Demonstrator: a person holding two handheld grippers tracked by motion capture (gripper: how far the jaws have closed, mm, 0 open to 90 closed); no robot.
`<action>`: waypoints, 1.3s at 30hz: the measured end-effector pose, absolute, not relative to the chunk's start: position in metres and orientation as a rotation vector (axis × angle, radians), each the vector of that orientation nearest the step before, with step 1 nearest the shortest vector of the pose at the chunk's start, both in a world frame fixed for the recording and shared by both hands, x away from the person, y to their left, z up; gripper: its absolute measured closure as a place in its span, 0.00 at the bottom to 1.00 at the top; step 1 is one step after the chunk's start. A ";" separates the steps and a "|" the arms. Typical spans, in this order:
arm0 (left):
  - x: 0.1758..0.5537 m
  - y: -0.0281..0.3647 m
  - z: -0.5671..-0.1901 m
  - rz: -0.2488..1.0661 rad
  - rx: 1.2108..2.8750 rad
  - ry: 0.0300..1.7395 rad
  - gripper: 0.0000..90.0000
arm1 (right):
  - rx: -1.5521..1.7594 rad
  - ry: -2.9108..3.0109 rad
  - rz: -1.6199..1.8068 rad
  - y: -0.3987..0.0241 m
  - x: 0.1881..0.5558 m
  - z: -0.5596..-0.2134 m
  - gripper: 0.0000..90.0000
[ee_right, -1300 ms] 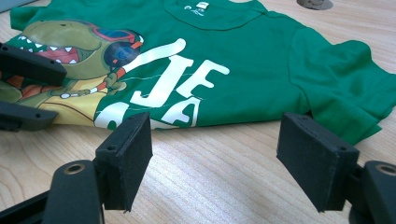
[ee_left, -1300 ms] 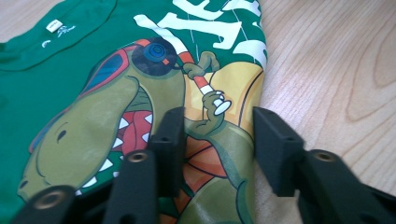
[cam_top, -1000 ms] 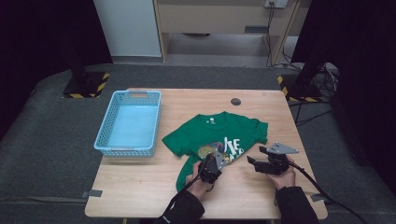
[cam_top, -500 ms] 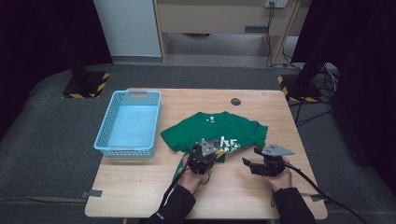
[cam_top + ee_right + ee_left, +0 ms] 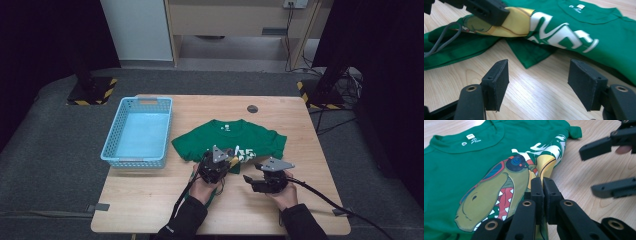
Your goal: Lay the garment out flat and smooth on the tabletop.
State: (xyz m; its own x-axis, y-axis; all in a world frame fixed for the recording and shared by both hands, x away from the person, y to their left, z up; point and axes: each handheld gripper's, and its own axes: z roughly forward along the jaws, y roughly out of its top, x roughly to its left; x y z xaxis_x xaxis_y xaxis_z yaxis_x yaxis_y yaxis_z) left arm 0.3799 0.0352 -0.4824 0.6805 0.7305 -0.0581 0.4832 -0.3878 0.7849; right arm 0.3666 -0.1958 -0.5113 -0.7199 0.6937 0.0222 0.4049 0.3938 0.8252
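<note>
L tool (image 5: 542, 195) pinching green T-shirt (image 5: 461, 165) hem; R tool (image 5: 539, 82) spread, closing; neck label unreadable.

Light falls evenly from above onto my table (image 5: 150, 200), while the room around it sinks into near black. Shadows stay soft — a faint one lies under the shirt (image 5: 599, 37) edge. A pale sheen glares off the wood between my right gripper's (image 5: 537, 82) jaws. Close up, jaws blur slightly — the high view looks grainy.

Left hand-held gripper (image 5: 226, 161) clamped tight; right hand-held gripper (image 5: 251, 181) beside it, jaws apart, just been closing.
</note>
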 end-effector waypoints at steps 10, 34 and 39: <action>0.381 0.036 -0.479 0.388 2.058 0.933 0.97 | 1.012 2.335 1.250 -0.175 0.376 -0.519 0.41; 0.381 0.041 -0.475 0.398 2.045 0.936 0.97 | 1.028 2.372 1.140 -0.147 0.394 -0.535 0.53; 0.381 0.041 -0.475 0.398 2.046 0.935 0.97 | 1.036 2.376 1.113 -0.146 0.396 -0.535 0.61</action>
